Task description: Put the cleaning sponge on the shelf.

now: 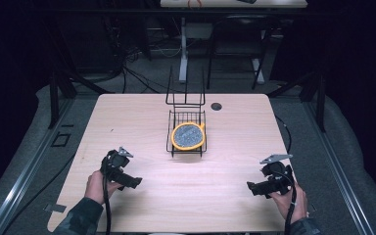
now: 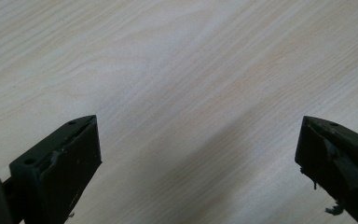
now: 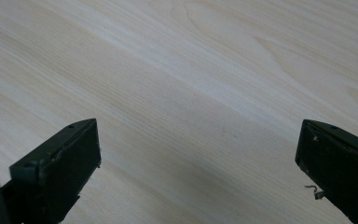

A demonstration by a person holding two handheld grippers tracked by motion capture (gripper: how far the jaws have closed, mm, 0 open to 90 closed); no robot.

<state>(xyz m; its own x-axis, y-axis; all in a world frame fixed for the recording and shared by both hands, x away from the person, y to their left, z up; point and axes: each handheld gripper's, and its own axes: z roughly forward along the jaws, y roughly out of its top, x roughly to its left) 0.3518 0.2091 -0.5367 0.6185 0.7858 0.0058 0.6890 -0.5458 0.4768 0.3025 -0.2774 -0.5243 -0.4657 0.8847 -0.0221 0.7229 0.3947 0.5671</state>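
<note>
Okay, your left gripper (image 1: 129,181) sits low over the near-left part of the table (image 1: 142,117), held in your left hand (image 1: 99,186), its nose turned toward the table's middle. In the left gripper view its fingers (image 2: 70,163) stand wide apart with bare wood grain between them, nothing held. Your right gripper (image 1: 255,187) sits over the near-right part, in your right hand (image 1: 289,198), nose turned inward as well. In the right gripper view its fingers (image 3: 65,163) are also spread wide, only wood between them. The two grippers are well apart from each other, one on each side.

The black wire rack (image 1: 176,147) stands at the table's middle, beyond both grippers and roughly between them. A tall wire frame rises at its far end. A round plate (image 1: 188,135) with a yellow rim and speckled grey centre lies in the rack, tipped toward its right wall. Neither gripper touches rack or plate. A small dark hole (image 1: 216,106) marks the tabletop just right of the rack's far end. Cables trail back from each gripper along your sleeves.
</note>
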